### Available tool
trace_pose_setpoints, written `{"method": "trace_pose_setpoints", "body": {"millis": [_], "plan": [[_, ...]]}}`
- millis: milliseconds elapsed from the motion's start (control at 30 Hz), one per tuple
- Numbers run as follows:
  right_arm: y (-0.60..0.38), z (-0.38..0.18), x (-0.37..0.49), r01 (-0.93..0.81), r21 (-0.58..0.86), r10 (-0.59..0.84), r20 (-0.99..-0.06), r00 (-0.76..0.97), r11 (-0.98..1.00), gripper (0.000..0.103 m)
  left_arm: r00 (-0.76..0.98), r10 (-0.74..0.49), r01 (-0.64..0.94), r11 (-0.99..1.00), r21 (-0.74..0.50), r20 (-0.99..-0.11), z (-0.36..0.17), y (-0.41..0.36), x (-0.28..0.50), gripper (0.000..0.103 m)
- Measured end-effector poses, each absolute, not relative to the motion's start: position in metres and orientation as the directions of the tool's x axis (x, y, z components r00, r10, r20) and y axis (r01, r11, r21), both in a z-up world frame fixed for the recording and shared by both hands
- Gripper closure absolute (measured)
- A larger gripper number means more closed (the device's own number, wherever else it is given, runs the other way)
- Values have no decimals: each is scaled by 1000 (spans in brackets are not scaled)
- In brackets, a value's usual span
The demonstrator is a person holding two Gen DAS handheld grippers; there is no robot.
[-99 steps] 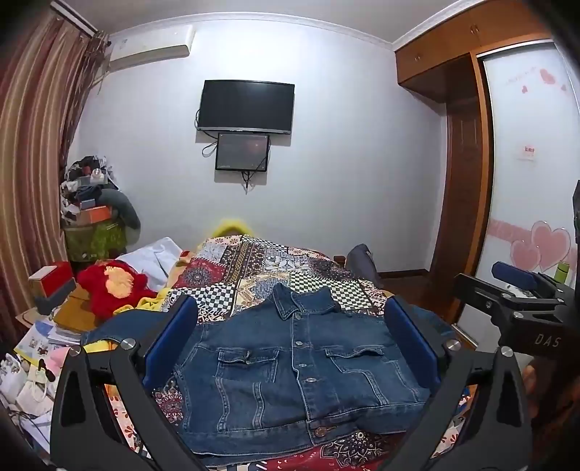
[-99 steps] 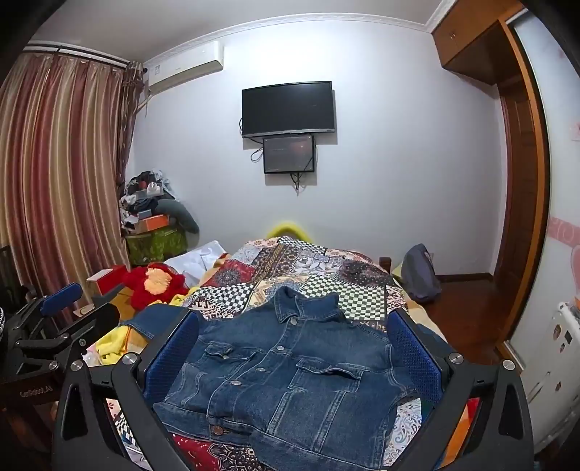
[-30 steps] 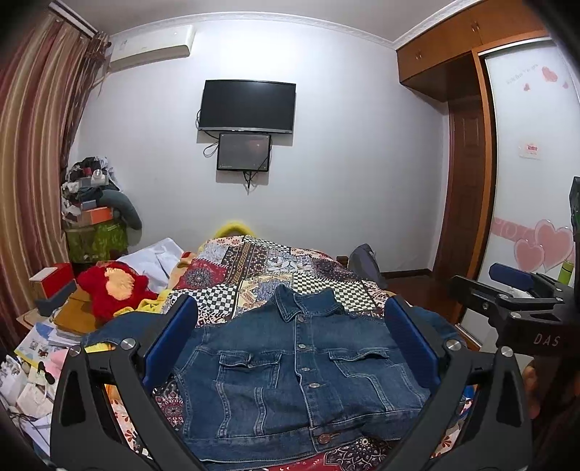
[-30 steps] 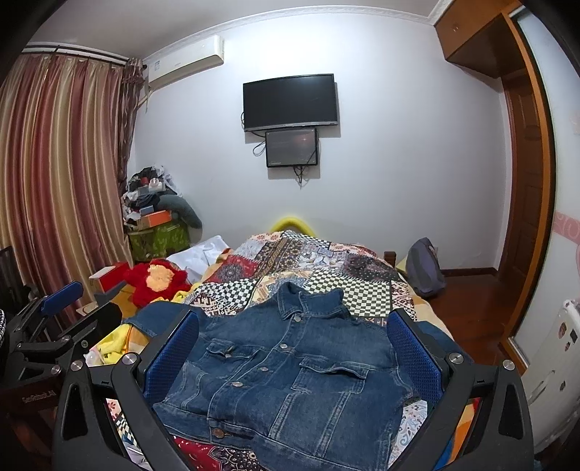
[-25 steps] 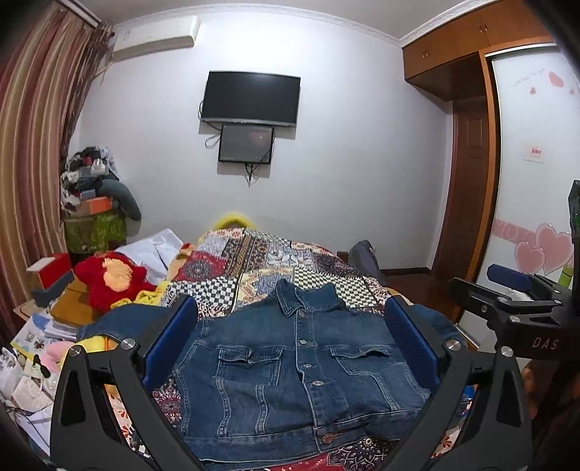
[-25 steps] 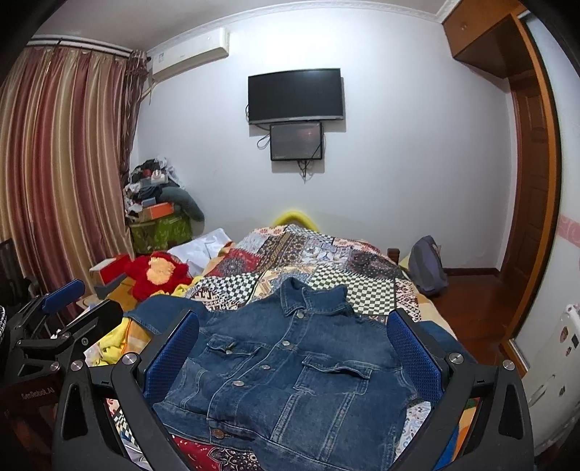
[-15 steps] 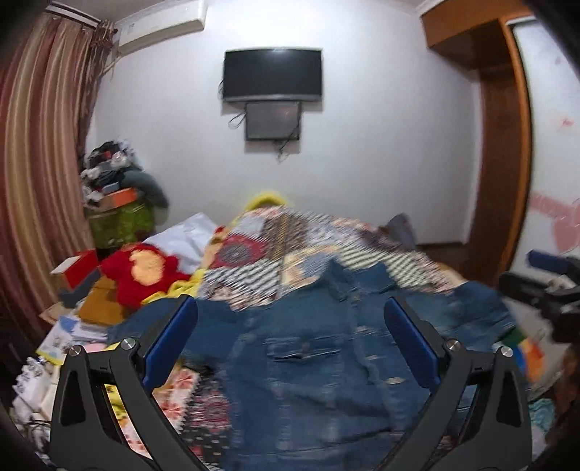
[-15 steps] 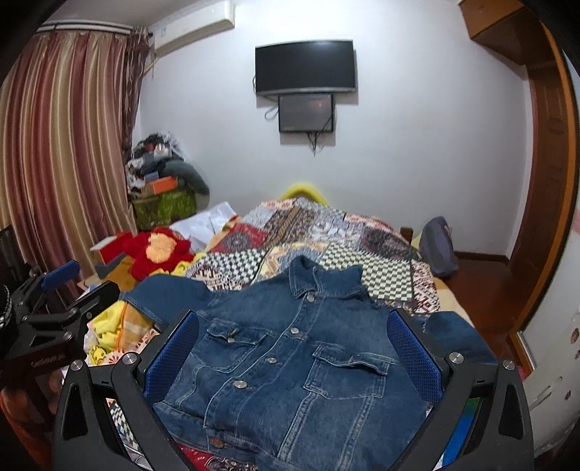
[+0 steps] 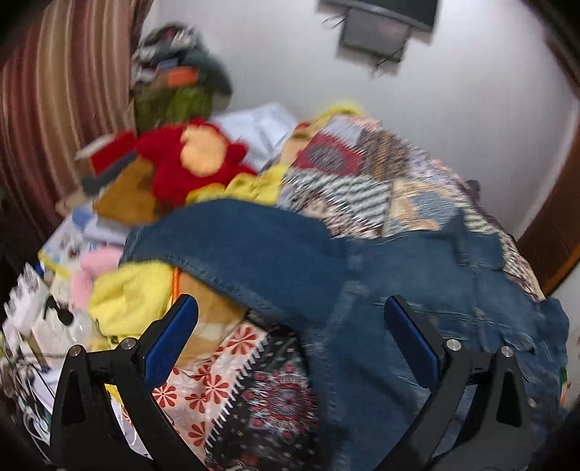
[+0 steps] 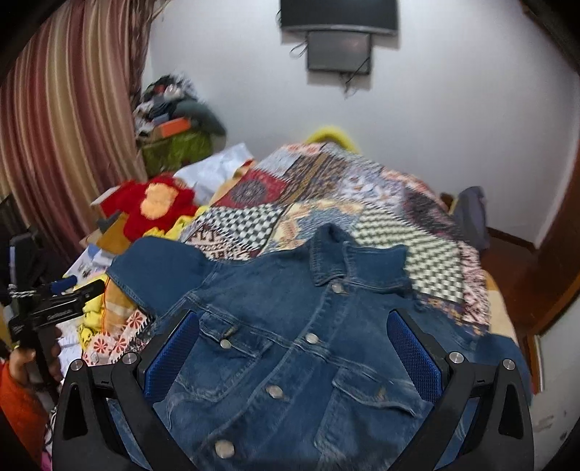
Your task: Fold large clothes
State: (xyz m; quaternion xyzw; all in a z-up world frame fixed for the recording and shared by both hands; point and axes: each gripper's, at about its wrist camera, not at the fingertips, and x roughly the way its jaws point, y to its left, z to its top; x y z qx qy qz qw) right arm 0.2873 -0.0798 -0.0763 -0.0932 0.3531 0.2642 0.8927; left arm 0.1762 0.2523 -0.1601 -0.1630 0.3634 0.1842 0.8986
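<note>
Left wrist view, blurred: the left gripper [image 9: 290, 328] has its jaws spread wide with nothing between them, poised above the near left part of the bed, over one sleeve of the dark blue denim jacket [image 9: 380, 290] and the red-and-white flowered patchwork bedspread [image 9: 224, 384] under it. That sleeve runs out toward the bed's left edge, where crumpled yellow fabric [image 9: 130, 297] lies beside it. Further along that edge sits a red plush toy with an orange face [image 9: 195, 159], in front of the striped curtain [image 9: 54, 94]

Right wrist view: the right gripper [image 10: 293, 342] is likewise wide open and empty, over the jacket's front [image 10: 290, 337]. The jacket lies buttoned and face up across the near end of the bed, collar pointing toward the far end, metal buttons down its middle. At the left edge of this view a hand [image 10: 21, 366] grips the handle of the left gripper [image 10: 87, 288]. On the far wall hangs a dark flat screen [image 10: 339, 14]
</note>
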Motion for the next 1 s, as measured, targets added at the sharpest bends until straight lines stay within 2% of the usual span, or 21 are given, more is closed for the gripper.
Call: {"method": "trace_pose_setpoints", "body": {"millis": [133, 233, 333, 500, 600, 833, 867, 1000], "plan": [[-55, -90, 322, -559, 43, 410, -727, 551, 828, 0, 593, 143, -473, 858, -198, -793, -198, 283, 194, 0], [-35, -112, 349, -572, 13, 371, -773, 514, 820, 0, 547, 39, -483, 830, -277, -836, -226, 297, 204, 0], [-19, -145, 369, -600, -16, 318, -836, 447, 800, 0, 541, -64, -473, 801, -367, -838, -243, 300, 211, 2], [-9, -197, 384, -624, 42, 292, -906, 305, 780, 0, 545, -142, -458, 775, -435, -826, -257, 304, 226, 12], [-9, -224, 391, -608, 121, 307, -928, 212, 785, 0, 554, -165, -464, 753, -467, -816, -262, 310, 236, 26], [-10, -253, 391, -590, 180, 304, -946, 116, 787, 0, 580, -148, -462, 751, -473, -801, -256, 328, 250, 74], [-9, -254, 390, -596, 169, 299, -946, 125, 785, 0, 589, -146, -458, 751, -476, -795, -253, 329, 250, 78], [-4, -251, 384, -629, 122, 275, -950, 151, 768, 0, 619, -108, -449, 764, -464, -777, -238, 333, 253, 79]]}}
